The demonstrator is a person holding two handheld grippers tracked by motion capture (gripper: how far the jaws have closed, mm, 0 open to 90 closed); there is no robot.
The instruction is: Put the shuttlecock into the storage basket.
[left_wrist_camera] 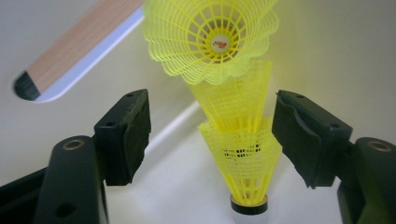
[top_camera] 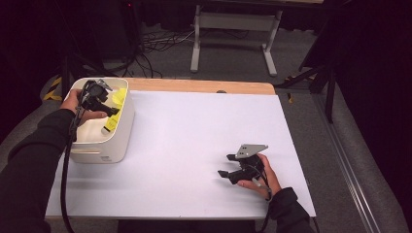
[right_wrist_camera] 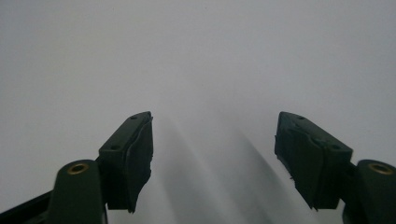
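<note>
The yellow shuttlecocks [left_wrist_camera: 236,154] are inside the white bin [top_camera: 124,131]. I count 3 in the left gripper view: 1 stands with its black tip down, 1 sits stacked in it, and 1 lies higher up at 12 o'clock, showing its open skirt.

The left gripper [left_wrist_camera: 212,135] hangs in the bin with its jaws spread. The standing shuttlecock is between them, but the pads [left_wrist_camera: 135,135] do not touch it, so it looks let go.

The bin sits on the white table [top_camera: 204,145] at 9 o'clock. The right gripper [top_camera: 226,166] rests near 5 o'clock, jaws spread and holding nothing. I see no more shuttlecocks on the table, so the putting-away job looks about done.
</note>
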